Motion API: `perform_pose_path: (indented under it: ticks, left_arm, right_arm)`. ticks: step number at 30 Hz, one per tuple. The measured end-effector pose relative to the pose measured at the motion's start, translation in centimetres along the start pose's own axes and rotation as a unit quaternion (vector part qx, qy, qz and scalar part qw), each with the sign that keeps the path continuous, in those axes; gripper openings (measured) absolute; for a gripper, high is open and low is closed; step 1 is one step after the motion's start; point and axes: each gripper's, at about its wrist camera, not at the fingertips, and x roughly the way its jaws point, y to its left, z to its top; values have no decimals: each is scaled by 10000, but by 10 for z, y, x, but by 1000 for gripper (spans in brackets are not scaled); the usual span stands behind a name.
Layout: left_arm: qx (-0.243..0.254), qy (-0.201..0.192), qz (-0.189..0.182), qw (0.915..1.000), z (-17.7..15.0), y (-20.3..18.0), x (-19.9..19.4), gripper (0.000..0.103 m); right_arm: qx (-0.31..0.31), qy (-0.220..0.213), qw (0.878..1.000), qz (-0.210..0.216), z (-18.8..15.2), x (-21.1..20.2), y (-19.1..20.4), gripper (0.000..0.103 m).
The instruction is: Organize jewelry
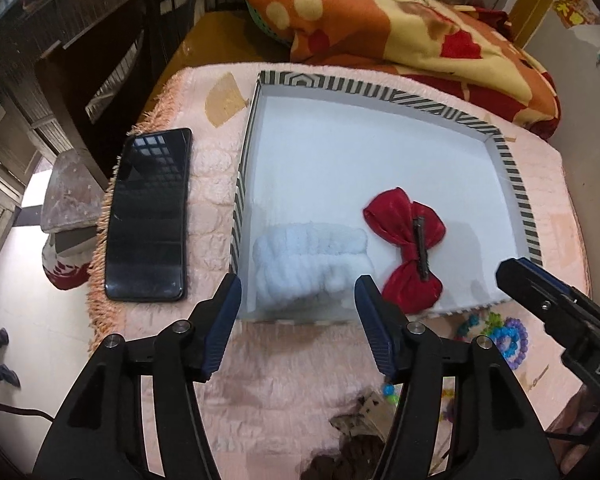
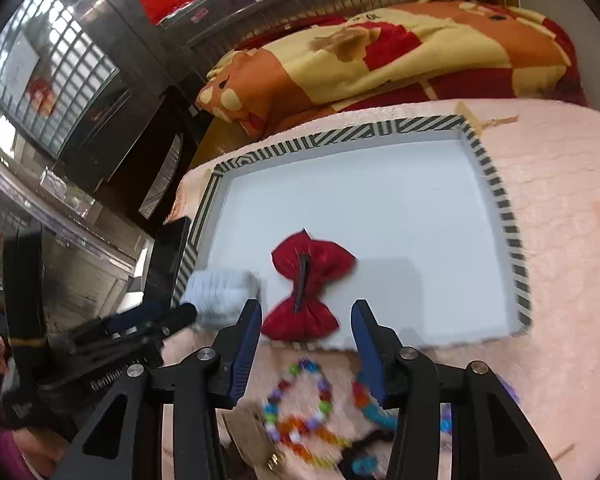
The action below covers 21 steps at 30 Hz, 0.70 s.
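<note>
Left gripper (image 1: 298, 294) up close, jaws wide apart, nothing between them, hanging over the tray's near left corner. Right under it, inside the tray (image 1: 516, 184), sits the white headband (image 1: 312, 268), tucked against the near left wall. Just beside it, to the right, the red bow (image 1: 406, 248) lies flat on the tray floor, dark clip facing up. Right gripper (image 2: 306, 324) hangs over the tray's near edge, jaws parted and empty, the bow just beyond its tips. Outside the tray, near its front wall on the pink mat (image 2: 560, 200), a bead bracelet (image 2: 300, 408) in many colours, blurred, with more beads (image 1: 508, 340) near the tray's near right corner. A phone (image 1: 150, 216) lies screen-up left of the tray, alongside its left wall. Beyond the tray's far side, a blanket (image 1: 380, 20) in orange, cream and red.
</note>
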Motion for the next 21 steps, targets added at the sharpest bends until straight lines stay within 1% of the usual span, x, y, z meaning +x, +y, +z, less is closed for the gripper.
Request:
perform_pose_path:
  ticks: [4,9,12,17,21]
  left_arm:
    - [31,-139,64,9999,-17,-7,-17,59]
    - [74,-181,104,9998,-42,-16,-35,59]
    - [97,-219,134,9996,-58,-21,-44,59]
    - [63,-218,144,9996,-83,-26,-55,59]
    - [26,-233,164,9996,-101,-29,-63,59]
  right_arm:
    - [-52,-11,9999,-94,-22,-17,-4,53]
    - [-100,16,9995,-294,-55,-37,-14,54]
    - [-64,19,9995,-323,-71,-49,-22,54]
    - [-128,27,9990,-430,-89,-61,-29,54]
    - [-158,51,9990,-415,-104,-69,-30,54]
